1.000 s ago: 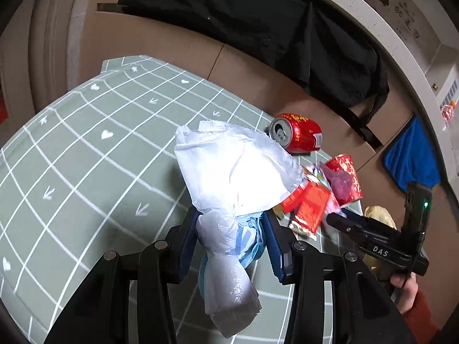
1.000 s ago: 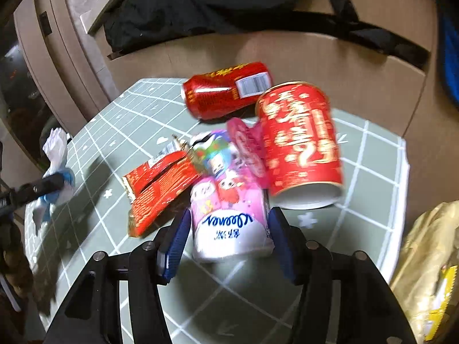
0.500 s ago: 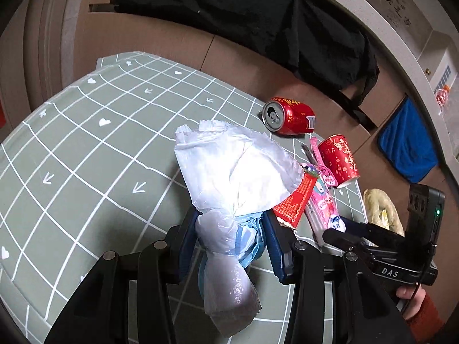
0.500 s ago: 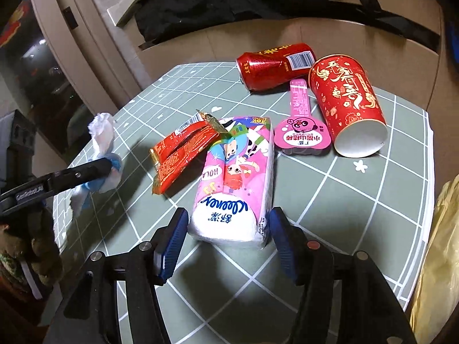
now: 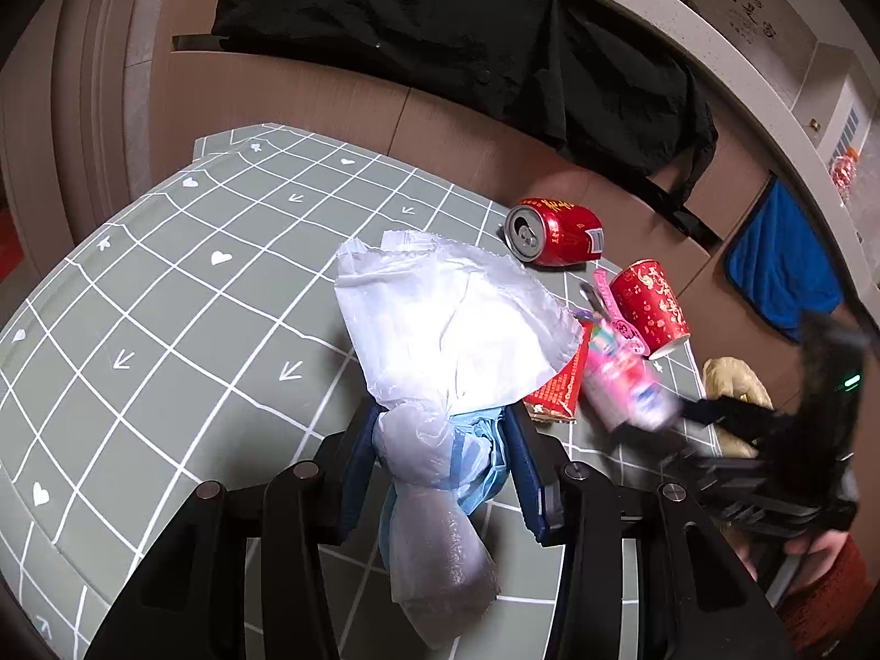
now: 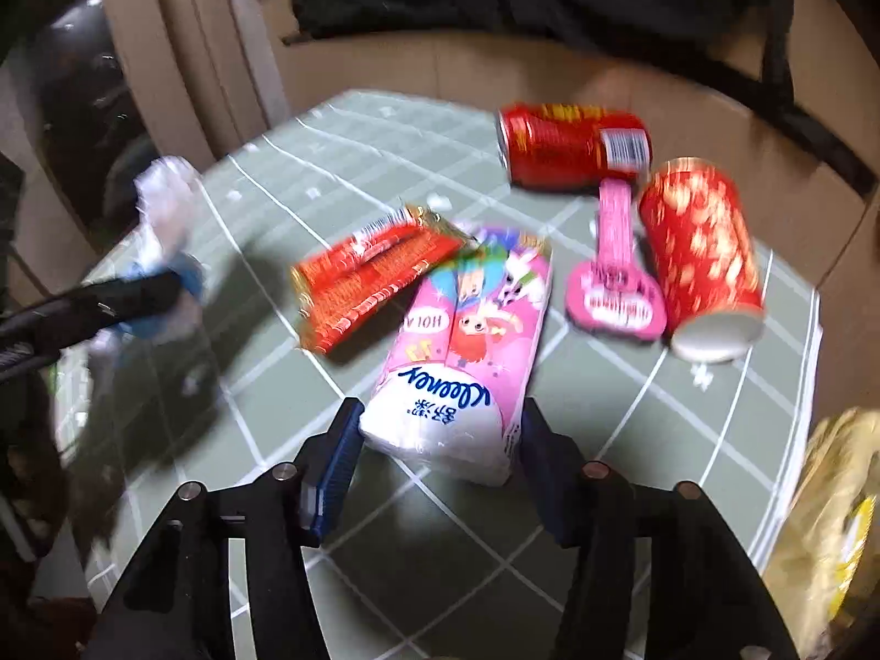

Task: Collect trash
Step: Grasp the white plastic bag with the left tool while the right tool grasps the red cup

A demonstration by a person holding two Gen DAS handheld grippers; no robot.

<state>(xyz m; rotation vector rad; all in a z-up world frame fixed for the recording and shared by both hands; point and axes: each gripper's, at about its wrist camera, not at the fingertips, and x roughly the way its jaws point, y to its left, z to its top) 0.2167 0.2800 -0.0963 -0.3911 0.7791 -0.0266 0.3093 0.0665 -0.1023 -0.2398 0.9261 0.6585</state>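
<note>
Containers: one red paper cup (image 6: 701,253) is seen lying on its side at the far right of the green gridded table (image 5: 165,297), its open mouth turned toward the near edge; what it holds cannot be told. One red drink can (image 6: 572,146) lies on its side beyond it, at the far edge. A yellow bag (image 6: 830,522) is glimpsed off the table's right edge; its contents cannot be told.

Count of trash in view: one can, one cup, one pink flat packet (image 6: 613,286) touching the cup's left side, one red snack wrapper (image 6: 368,280) in the middle of the table, one pink tissue pack (image 6: 473,341), and one bundle of white and blue plastic bags (image 5: 440,374).

Tools: the bundle is pinched at its knotted waist between the blue pads of the left gripper (image 5: 440,451); the white part fans out above the pads and a tail hangs below. The jaws are kept narrow by the grip. The tissue pack is held by its near end in the right gripper (image 6: 440,440), the pads pressed against both sides, the jaws fairly wide around it. The pack's far end overlaps the wrapper in this view.

Pose: both grippers are pointed downward and forward over the table. In the left wrist view the right gripper is seen blurred at the right, with part of a hand (image 5: 797,550) and a red-brown sleeve (image 5: 830,594) behind it.
</note>
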